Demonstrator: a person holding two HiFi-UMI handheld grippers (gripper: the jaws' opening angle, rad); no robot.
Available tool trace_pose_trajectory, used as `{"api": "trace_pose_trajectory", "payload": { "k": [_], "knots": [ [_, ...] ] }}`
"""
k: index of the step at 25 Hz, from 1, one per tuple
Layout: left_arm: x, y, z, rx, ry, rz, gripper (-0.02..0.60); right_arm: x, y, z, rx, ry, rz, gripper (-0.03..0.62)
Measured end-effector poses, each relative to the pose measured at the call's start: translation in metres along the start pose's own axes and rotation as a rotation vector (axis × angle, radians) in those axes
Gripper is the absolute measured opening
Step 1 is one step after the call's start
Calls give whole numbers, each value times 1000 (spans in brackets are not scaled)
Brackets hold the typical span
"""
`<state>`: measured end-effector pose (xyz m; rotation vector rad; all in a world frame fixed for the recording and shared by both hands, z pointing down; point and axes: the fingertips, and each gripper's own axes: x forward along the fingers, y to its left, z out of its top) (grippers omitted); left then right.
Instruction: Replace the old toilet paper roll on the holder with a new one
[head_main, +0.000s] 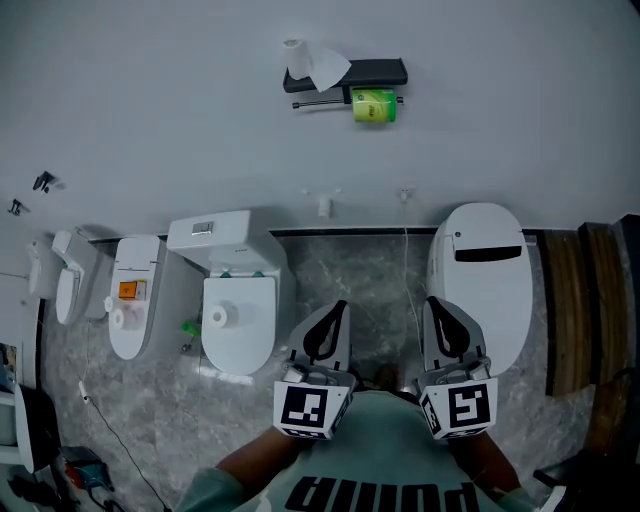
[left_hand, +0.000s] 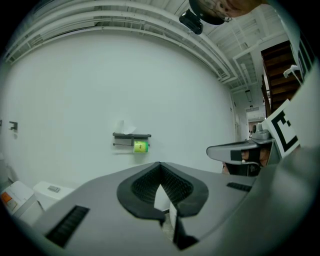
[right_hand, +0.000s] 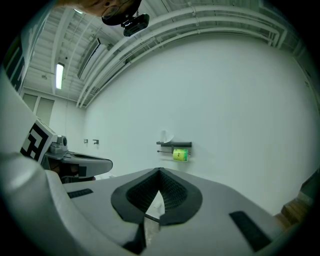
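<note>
My left gripper (head_main: 338, 308) and right gripper (head_main: 436, 305) sit side by side, both pinched fully together with nothing between the pads, well apart from the wall. On that wall the holder (head_main: 368, 72) carries a yellow-green roll (head_main: 373, 105) on its bar, while a white roll (head_main: 296, 56) with a loose sheet stands on the shelf's left end.

Washroom-like space, several toilets (head_main: 225, 240) along white wall (head_main: 150, 110), paper holder (head_main: 375, 72)
</note>
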<state>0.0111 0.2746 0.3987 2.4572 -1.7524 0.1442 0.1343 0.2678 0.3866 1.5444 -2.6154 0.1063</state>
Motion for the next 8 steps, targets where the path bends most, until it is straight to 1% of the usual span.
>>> {"api": "trace_pose_trajectory", "payload": {
  "k": [4,8],
  "knots": [
    [3,2,-6,14,28,-4,5,6,1,-4,2,8,6,8],
    [7,4,-3,-4,5,-5,4,11,2,-3,3,11,10,6]
  ]
}}
